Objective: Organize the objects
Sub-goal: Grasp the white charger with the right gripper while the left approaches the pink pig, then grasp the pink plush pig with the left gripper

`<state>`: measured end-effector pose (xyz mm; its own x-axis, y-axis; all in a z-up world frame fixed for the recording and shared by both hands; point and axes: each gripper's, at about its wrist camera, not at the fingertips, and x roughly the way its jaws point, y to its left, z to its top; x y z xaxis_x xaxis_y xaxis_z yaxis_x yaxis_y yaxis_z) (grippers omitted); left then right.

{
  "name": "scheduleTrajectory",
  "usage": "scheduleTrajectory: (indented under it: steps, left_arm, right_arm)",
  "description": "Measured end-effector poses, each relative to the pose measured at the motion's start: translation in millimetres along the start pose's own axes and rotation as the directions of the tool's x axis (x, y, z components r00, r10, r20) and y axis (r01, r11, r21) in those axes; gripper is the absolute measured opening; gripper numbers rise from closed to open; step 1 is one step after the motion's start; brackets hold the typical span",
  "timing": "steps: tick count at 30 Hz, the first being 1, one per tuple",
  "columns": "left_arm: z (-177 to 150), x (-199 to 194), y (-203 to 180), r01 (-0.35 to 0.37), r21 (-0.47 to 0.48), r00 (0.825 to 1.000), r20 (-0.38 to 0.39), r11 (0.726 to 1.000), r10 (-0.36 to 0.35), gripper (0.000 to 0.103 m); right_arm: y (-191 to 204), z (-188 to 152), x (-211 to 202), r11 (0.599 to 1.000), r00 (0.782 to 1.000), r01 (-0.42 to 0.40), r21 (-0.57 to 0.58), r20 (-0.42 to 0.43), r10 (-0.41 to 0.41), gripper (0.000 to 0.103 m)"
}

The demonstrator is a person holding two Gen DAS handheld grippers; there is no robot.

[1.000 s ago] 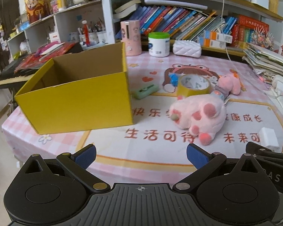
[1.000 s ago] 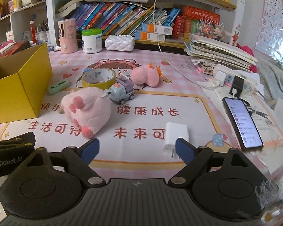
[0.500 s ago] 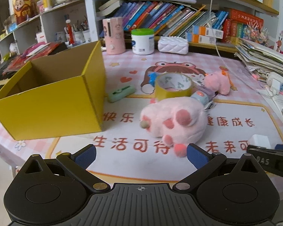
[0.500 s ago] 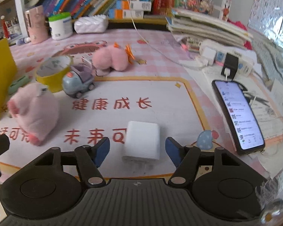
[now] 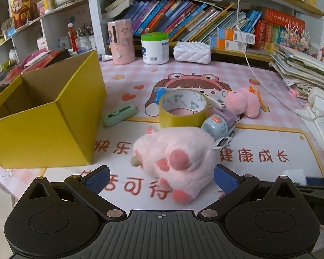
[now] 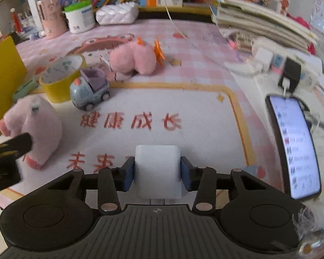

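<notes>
My left gripper [image 5: 161, 176] is open, its pads on either side of a large pink plush pig [image 5: 175, 153] lying on the mat. An open yellow box [image 5: 47, 116] stands to its left. My right gripper [image 6: 157, 171] is shut on a white charger block [image 6: 157, 168]. A tape roll [image 5: 183, 108], a grey toy truck [image 5: 219, 125], a small pink plush [image 5: 243, 103] and a green stapler-like thing [image 5: 119, 115] lie behind the pig. The pig [image 6: 35, 127], truck [image 6: 89, 90] and small plush [image 6: 132, 60] also show in the right wrist view.
A phone [image 6: 294, 146] on a cable lies at the right beside a power strip [image 6: 289, 71] and stacked papers [image 5: 302, 69]. A pink canister [image 5: 121, 41], a white tub [image 5: 155, 48] and a white pouch [image 5: 192, 51] stand at the back below shelves of books.
My left gripper moved forward until the pink pig sits between its open pads. My right gripper moved onto the white charger block and closed on it.
</notes>
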<state>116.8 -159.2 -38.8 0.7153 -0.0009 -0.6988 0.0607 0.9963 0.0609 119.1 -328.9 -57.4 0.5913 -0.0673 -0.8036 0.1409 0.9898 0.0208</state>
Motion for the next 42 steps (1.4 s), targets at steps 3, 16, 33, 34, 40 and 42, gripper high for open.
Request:
scheduleTrajectory:
  steps: [3, 16, 33, 34, 40, 42]
  left_arm:
    - [5, 10, -10, -0.033, 0.022, 0.999, -0.007, 0.999, 0.033, 0.103]
    - [18, 54, -33, -0.056, 0.015, 0.996, -0.068, 0.998, 0.057, 0.092]
    - [15, 17, -4, 0.003, -0.061, 1.000, 0.005, 0.998, -0.003, 0.051]
    - [15, 13, -2, 0.008, -0.060, 1.000, 0.011, 0.998, -0.008, 0.050]
    - [15, -12, 6, 0.018, -0.051, 0.994, 0.104, 0.999, -0.013, 0.049]
    - [14, -17, 10, 0.017, -0.054, 0.993, 0.119, 0.998, -0.011, 0.049]
  right_arm:
    - [-2, 10, -8, 1.000, 0.998, 0.001, -0.031, 0.060, 0.001, 0.041]
    - [-13, 29, -14, 0.994, 0.993, -0.014, -0.106, 0.119, 0.027, 0.041]
    - [0, 24, -19, 0.994, 0.992, -0.038, -0.099, 0.114, 0.050, 0.041]
    - [2, 23, -19, 0.994, 0.992, -0.041, -0.100, 0.112, 0.053, 0.041]
    - [13, 22, -26, 0.992, 0.989, -0.060, -0.113, 0.127, 0.074, 0.041]
    - [18, 21, -28, 0.990, 0.988, -0.068, -0.123, 0.132, 0.084, 0.041]
